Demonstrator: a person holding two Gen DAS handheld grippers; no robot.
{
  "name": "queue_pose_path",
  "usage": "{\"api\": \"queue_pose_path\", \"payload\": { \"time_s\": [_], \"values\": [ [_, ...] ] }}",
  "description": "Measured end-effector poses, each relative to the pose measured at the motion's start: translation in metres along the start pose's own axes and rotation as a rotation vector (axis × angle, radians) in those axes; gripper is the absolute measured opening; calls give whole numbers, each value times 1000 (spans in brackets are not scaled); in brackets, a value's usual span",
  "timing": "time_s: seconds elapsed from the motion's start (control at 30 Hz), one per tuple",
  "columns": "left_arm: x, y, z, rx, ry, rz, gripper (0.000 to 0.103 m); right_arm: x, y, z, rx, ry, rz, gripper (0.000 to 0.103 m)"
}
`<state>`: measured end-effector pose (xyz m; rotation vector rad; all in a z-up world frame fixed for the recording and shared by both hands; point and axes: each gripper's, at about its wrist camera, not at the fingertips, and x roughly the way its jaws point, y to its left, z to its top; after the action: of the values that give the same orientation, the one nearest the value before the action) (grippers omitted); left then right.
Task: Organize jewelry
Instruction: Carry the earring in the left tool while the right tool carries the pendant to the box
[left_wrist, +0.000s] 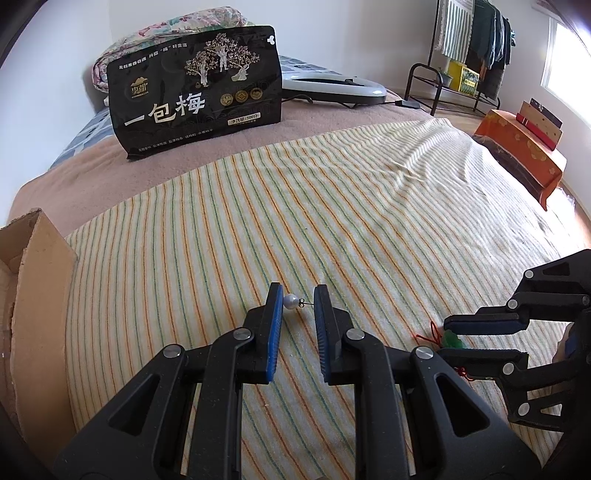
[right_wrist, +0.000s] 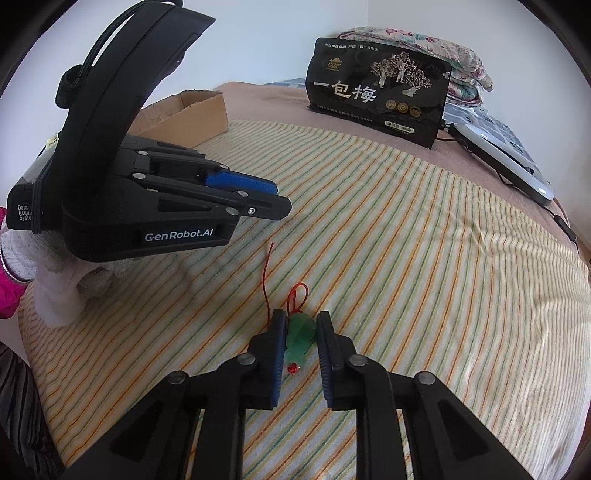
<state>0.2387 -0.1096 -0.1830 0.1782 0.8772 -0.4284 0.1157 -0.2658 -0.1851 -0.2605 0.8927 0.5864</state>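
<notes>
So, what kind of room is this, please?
Most likely a bedroom. The work happens on a bed covered by a striped towel, with folded floral bedding at its far end and a clothes rack in the corner.

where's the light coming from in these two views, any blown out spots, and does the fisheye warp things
Left wrist view: daylight enters from the window at upper right, blown out white; the striped towel bulges and corners vignette dark, while the pearl earring between the left gripper stays sharp. Right wrist view: no window visible, softer light, same barrel bulge; the green pendant inside the right gripper is clear.
</notes>
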Motion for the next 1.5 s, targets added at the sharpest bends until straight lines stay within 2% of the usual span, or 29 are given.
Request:
{"api": "queue_pose_path", "payload": {
  "time_s": [0.3,0.77,1.07,1.5],
  "values": [
    [-35,3,6,-6,-54,8,15,-27,-5,9,33,-52,-37,15],
    [-110,27,5,-40,-155,45,15,-94,-2,38,59,-167,-101,15],
    [-156,55,-5,-78,-211,90,16,-115,20,66,60,-216,-88,15],
    [-207,116,-31,-158,-257,176,16,-114,77,120,52,-283,-25,15]
  ]
}}
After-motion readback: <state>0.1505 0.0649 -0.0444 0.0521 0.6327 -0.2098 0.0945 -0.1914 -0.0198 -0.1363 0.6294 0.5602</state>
